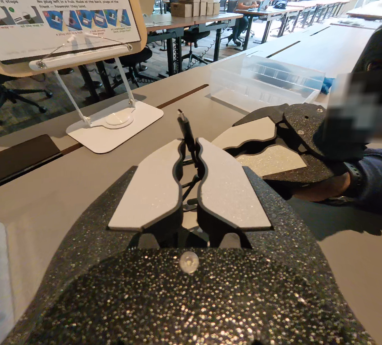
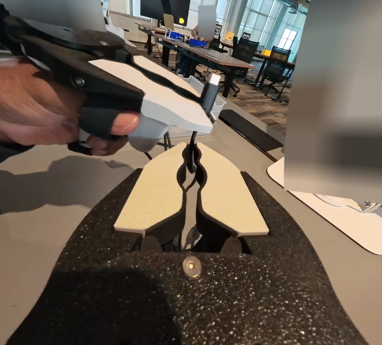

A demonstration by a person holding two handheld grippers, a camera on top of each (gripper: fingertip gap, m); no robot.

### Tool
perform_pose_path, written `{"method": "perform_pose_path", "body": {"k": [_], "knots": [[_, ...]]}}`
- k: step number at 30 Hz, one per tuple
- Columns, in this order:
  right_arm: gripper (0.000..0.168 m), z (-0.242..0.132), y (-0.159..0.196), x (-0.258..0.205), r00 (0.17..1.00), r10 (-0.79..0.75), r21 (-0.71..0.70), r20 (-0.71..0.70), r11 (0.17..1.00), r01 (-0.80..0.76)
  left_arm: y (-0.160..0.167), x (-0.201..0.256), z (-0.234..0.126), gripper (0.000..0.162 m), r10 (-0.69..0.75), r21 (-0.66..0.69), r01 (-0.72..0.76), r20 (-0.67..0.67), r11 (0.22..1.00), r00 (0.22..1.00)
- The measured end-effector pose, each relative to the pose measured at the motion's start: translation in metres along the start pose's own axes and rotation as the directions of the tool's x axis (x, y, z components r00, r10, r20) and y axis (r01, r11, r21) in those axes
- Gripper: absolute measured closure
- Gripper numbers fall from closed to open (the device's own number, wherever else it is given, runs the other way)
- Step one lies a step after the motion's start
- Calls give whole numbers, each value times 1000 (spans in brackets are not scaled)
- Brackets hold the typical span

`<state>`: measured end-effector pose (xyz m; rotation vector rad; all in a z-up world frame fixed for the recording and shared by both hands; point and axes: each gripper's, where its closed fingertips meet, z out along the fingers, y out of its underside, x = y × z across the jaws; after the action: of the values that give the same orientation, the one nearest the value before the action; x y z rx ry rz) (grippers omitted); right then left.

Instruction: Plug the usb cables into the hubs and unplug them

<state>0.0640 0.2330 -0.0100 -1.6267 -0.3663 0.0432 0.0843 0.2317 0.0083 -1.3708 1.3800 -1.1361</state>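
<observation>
My left gripper (image 1: 189, 141) is shut on a black USB cable just below its plug (image 1: 184, 124), which sticks up past the fingertips with its metal tip up. In the right wrist view the left gripper (image 2: 206, 116) comes in from the left, held by a hand, with the plug (image 2: 209, 95) standing above it. The cord hangs down from it into my right gripper (image 2: 192, 146), whose fingers are closed on the cord (image 2: 191, 159). The right gripper (image 1: 225, 148) also shows close on the right in the left wrist view. I see no hub clearly.
Both grippers are over a grey table (image 1: 62, 190). A stand with an instruction sheet (image 1: 62, 4) and a white base (image 1: 115, 128) is at the back left. A clear plastic bin (image 1: 264, 83) is at the back right. A black pad (image 1: 26, 153) lies at the left. Left and right tips are no more than a few centimetres apart.
</observation>
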Motion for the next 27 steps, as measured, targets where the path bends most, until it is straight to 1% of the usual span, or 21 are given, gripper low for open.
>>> {"method": "perform_pose_path", "body": {"k": [2, 4, 5, 6, 8, 9, 10, 11, 12, 15, 17, 19, 21, 24, 27], "knots": [[164, -3, 0, 3, 1000, -12, -2, 16, 1000, 12, -3, -8, 0, 155, 16, 26, -17, 33, 1000, 999], [145, -12, -3, 11, 998, -37, 0, 43, 999, 37, -14, -22, -5, 155, 82, 58, -90, 115, 994, 990], [140, -19, -5, 19, 997, -52, -1, 53, 999, 52, -20, -28, -7, 156, 122, 62, -132, 147, 989, 982], [139, -28, -3, 30, 996, -69, -29, 64, 997, 71, -24, -35, -8, 155, 171, 49, -182, 183, 982, 968], [139, -45, 12, 60, 994, -84, -151, 76, 984, 95, -22, -48, -1, 155, 329, -47, -328, 241, 944, 913], [139, -54, 25, 73, 993, -69, -222, 94, 971, 88, -14, -53, 7, 155, 394, -106, -380, 235, 919, 888], [138, -61, 38, 86, 994, -44, -284, 104, 956, 72, -2, -57, 15, 155, 422, -165, -394, 209, 904, 882], [138, -67, 50, 96, 994, -24, -331, 104, 942, 58, 11, -57, 23, 155, 418, -201, -384, 169, 901, 893], [139, -70, 63, 103, 994, -6, -369, 105, 928, 45, 21, -54, 30, 155, 401, -207, -371, 124, 905, 908], [139, -67, 102, 107, 993, 15, -459, 118, 887, 41, 44, -45, 41, 156, 343, -227, -328, 29, 917, 939], [139, -57, 125, 105, 990, -36, -518, 134, 849, 101, 56, -44, 44, 156, 352, -254, -342, -5, 905, 936], [140, -48, 143, 107, 982, -111, -576, 155, 797, 181, 66, -43, 46, 156, 321, -279, -315, -25, 907, 947], [139, -41, 154, 106, 973, -132, -607, 187, 763, 220, 73, -40, 46, 156, 296, -282, -297, -47, 913, 954], [140, -29, 159, 107, 970, -125, -611, 209, 758, 229, 86, -35, 50, 156, 244, -298, -258, -84, 919, 966], [141, -20, 166, 111, 967, -126, -644, 223, 725, 243, 98, -29, 55, 156, 138, -302, -173, -135, 938, 981]]}}
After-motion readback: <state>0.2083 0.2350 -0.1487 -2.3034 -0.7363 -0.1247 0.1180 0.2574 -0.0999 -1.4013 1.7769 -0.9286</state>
